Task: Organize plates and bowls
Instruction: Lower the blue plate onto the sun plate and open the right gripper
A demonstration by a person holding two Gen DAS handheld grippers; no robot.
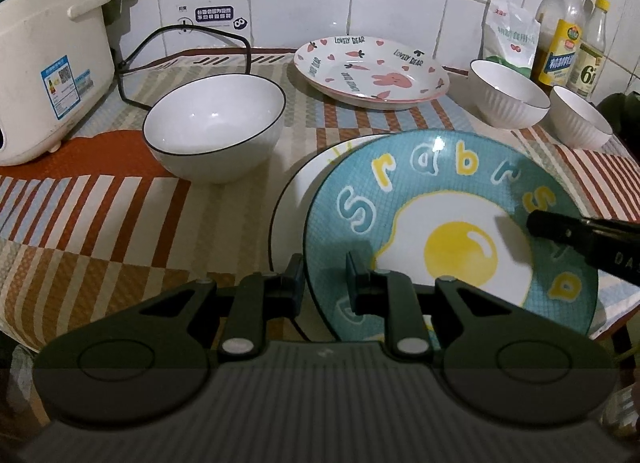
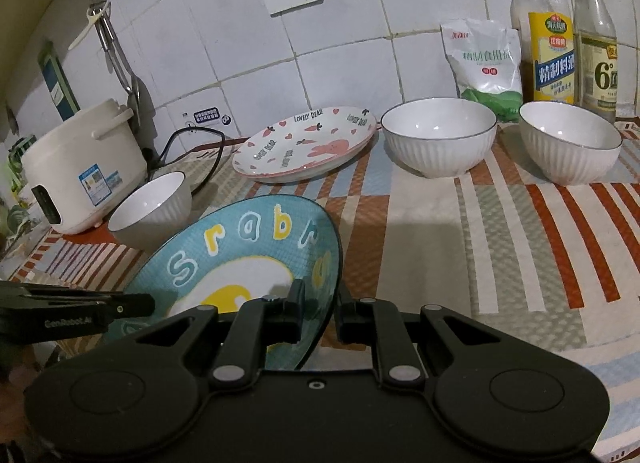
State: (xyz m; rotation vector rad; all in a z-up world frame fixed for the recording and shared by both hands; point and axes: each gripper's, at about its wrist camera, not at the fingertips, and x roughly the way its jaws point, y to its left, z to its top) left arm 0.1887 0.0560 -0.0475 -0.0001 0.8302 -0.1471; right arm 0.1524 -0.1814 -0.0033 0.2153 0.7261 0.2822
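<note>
While clamped on opposite rims by left gripper (image 1: 324,283) and right gripper (image 2: 318,313), blue egg plate (image 1: 440,183) tilted. Over white plate (image 1: 296,199) near bench front edge.

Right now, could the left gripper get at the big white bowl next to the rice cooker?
Probably not yet: the left gripper is shut on the blue egg plate. Once it lets go, the path to the white bowl looks free, with only bare tablecloth between.

Blue egg plate (image 1: 452,199) tilted over white plate (image 1: 296,199), prob. touching.
</note>
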